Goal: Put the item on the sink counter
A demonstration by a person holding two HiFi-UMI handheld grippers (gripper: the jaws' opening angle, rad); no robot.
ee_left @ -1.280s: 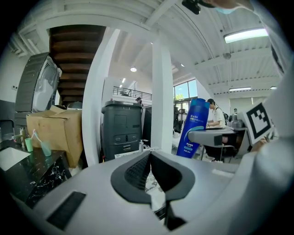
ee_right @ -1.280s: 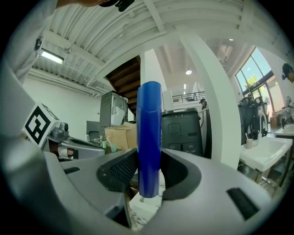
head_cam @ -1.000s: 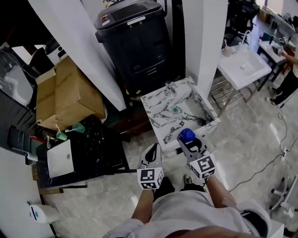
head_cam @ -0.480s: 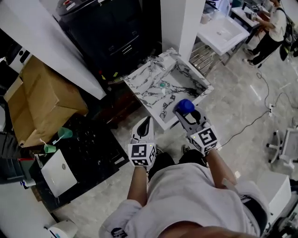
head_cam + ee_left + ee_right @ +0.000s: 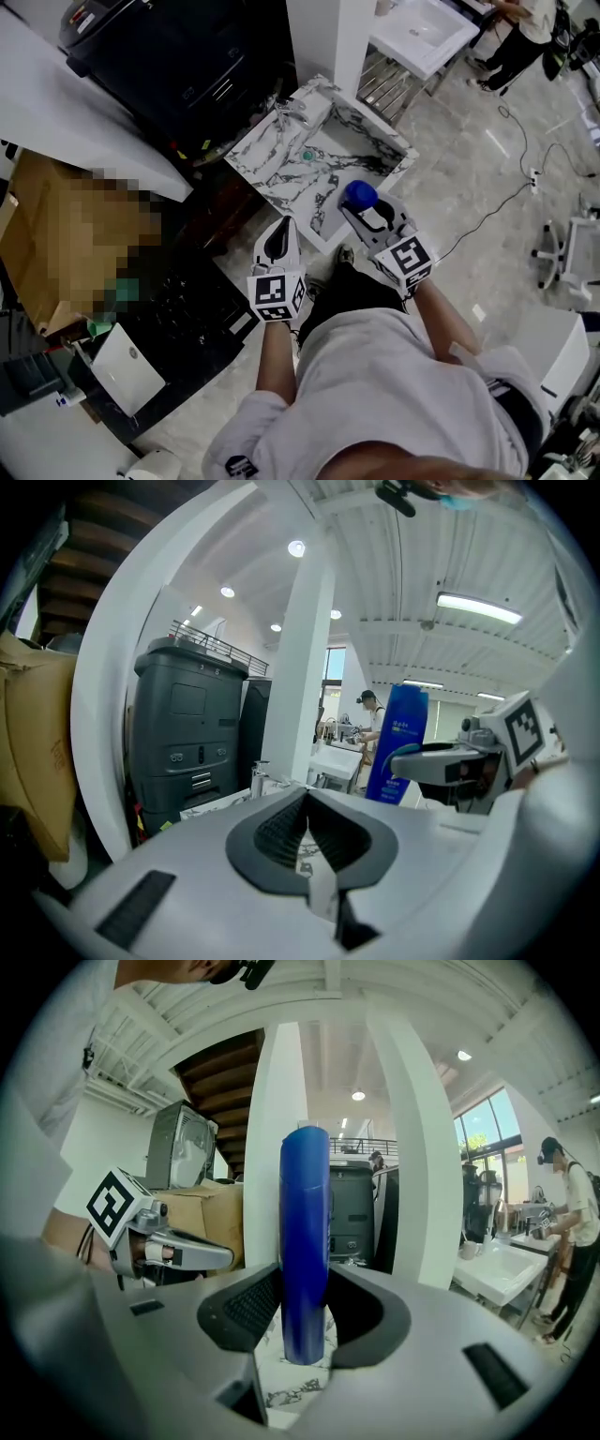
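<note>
The item is a tall blue bottle (image 5: 305, 1251), standing upright between my right gripper's (image 5: 305, 1309) pads, which are shut on its lower body. In the head view the bottle's blue cap (image 5: 360, 194) hovers at the front right edge of the marble-patterned sink counter (image 5: 267, 159). My left gripper (image 5: 279, 234) sits just left of it at the counter's front edge, jaws together with nothing in them. From the left gripper view (image 5: 307, 832) the bottle (image 5: 397, 742) and right gripper (image 5: 441, 761) show to the right, the counter (image 5: 216, 803) ahead.
A faucet (image 5: 291, 108) stands at the counter's far end beside a white column (image 5: 323, 37). A large black bin (image 5: 178, 56) is behind, and a low black table (image 5: 178, 309) to the left. A second white basin (image 5: 417, 28) and a person (image 5: 525, 28) are at the far right.
Both grippers have moved closer to the marble counter, and the bottle now hangs at its front right edge. The right gripper's hold on the bottle is unchanged.
</note>
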